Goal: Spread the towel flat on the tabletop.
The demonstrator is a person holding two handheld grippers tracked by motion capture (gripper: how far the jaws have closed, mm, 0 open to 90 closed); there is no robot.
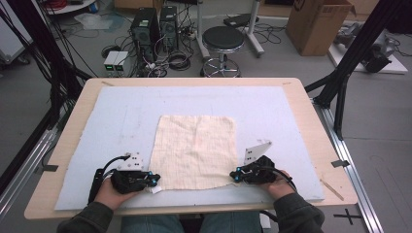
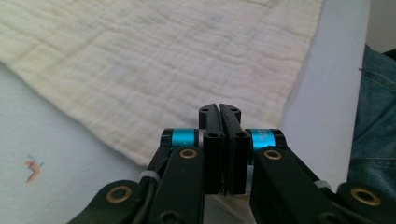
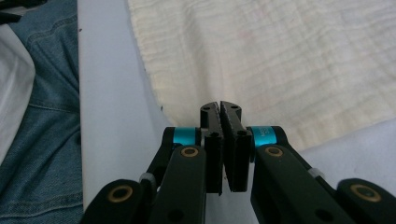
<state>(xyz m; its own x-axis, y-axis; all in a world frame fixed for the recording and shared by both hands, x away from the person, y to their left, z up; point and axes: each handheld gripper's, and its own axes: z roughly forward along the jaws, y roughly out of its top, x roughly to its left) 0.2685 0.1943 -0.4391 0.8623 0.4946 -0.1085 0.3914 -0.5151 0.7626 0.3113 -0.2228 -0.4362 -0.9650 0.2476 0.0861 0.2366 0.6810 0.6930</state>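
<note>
left gripper (image 1: 154, 182) sits at the near-left corner of the cream cloth (image 1: 195, 150), jaws pressed together; in the left gripper view (image 2: 219, 112) the cloth corner runs under the closed tips, so it looks pinched, though the contact itself is hidden. right gripper (image 1: 235, 175) is at the near-right corner, jaws likewise together; in the right gripper view (image 3: 220, 108) the tips meet over the cloth edge (image 3: 280, 60), grip itself hidden. cloth lies flat and spread in the middle of the pale blue mat (image 1: 121, 111), which covers the wooden table (image 1: 311, 116). person's hands hold both grippers from the near edge, jeans (image 3: 42, 154) just below the mat edge
</note>
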